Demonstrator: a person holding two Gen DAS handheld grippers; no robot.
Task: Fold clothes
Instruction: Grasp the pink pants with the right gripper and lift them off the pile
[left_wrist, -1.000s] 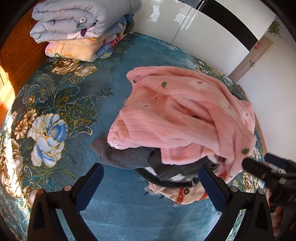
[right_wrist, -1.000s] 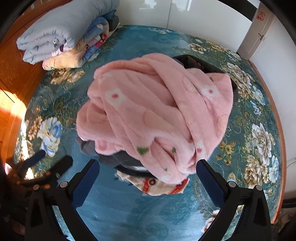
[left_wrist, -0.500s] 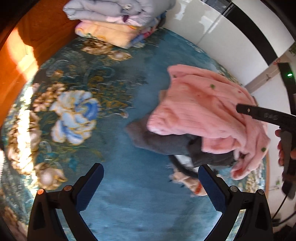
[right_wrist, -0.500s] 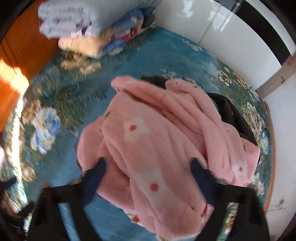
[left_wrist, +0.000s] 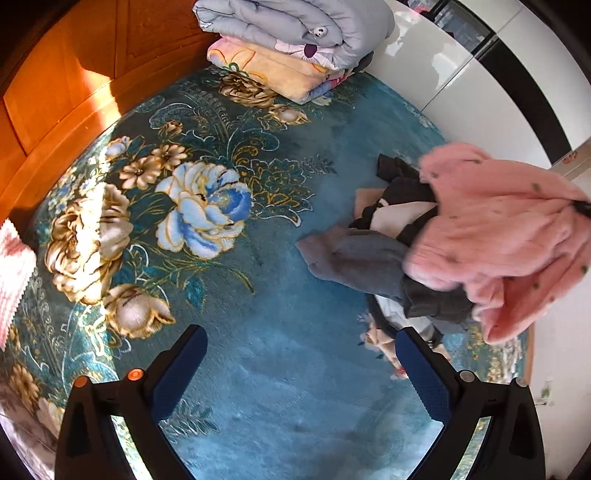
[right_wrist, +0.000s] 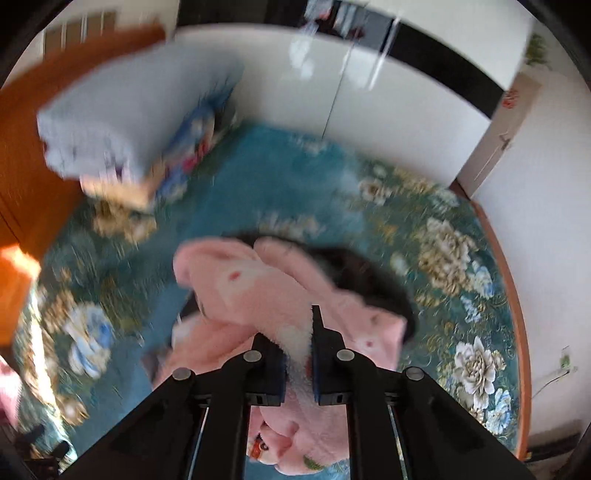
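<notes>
Meanwhile R gripper (right_wrist: 298, 363) is pinching pink fleece (left_wrist: 495, 236) w/ pile (left_wrist: 373, 258) lying unfolded; L gripper (left_wrist: 299, 369) is gaping, empty.

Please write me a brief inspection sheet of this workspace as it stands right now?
Surface: teal flowered bedspread, sunlit at the left.
Job's things: pink fleece garment lifted off a heap of dark clothes.
Clutter: folded quilts stacked at the far edge.
Grippers: left gripper open, holding nothing; right gripper shut on the pink fleece garment.
Cables: nothing seen.
Surroundings: wooden headboard, white wardrobe; the right wrist view is blurred.
</notes>
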